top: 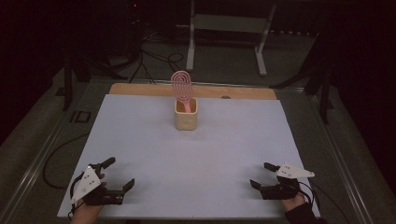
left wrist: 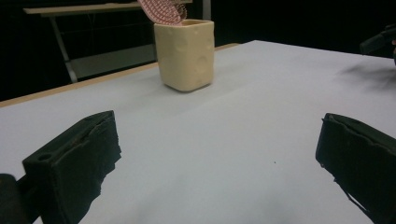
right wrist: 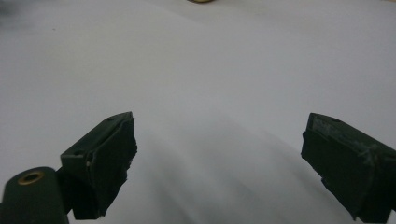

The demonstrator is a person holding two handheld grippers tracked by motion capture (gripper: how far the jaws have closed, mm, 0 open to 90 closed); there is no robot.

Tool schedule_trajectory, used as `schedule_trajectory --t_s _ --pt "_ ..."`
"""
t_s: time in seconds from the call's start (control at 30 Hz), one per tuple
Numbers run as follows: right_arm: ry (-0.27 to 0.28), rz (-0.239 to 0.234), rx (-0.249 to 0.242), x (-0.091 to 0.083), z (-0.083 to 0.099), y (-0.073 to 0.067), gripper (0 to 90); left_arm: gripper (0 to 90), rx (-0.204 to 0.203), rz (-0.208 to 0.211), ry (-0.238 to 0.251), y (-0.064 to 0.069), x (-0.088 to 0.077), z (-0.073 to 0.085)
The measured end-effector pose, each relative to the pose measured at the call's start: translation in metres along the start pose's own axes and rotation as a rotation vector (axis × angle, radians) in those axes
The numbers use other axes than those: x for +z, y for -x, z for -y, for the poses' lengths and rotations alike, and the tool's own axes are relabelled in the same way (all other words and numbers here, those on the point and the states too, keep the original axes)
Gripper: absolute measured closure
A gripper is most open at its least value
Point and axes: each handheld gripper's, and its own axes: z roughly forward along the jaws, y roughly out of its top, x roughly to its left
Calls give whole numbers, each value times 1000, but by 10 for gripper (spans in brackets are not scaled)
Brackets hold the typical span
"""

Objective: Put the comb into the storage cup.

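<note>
A cream-coloured square cup (top: 186, 114) stands upright at the back middle of the white table sheet (top: 196, 154). A pink hairbrush (top: 182, 88) sticks up out of it, head on top. In the left gripper view the cup (left wrist: 185, 53) is ahead and the brush head (left wrist: 163, 10) leans out of its mouth. My left gripper (top: 120, 173) rests near the front left corner, open, nothing between its jaws. My right gripper (top: 260, 175) rests near the front right corner, also open and empty. Both lie well short of the cup.
A wooden strip (top: 140, 88) runs along the table's far edge. Beyond it, cables (top: 149, 56) lie on the dark floor beside a white metal stand (top: 224, 28). The right gripper's tip (left wrist: 380, 42) shows far right in the left gripper view.
</note>
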Motion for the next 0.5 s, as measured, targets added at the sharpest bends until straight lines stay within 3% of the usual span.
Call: schedule_trajectory --t_s 0.27,0.5 --pt "2 49 11 5 -1 6 97 0 8 0 -7 1 1 0" --pt "2 55 12 6 -1 7 98 0 10 -1 -9 1 0 0"
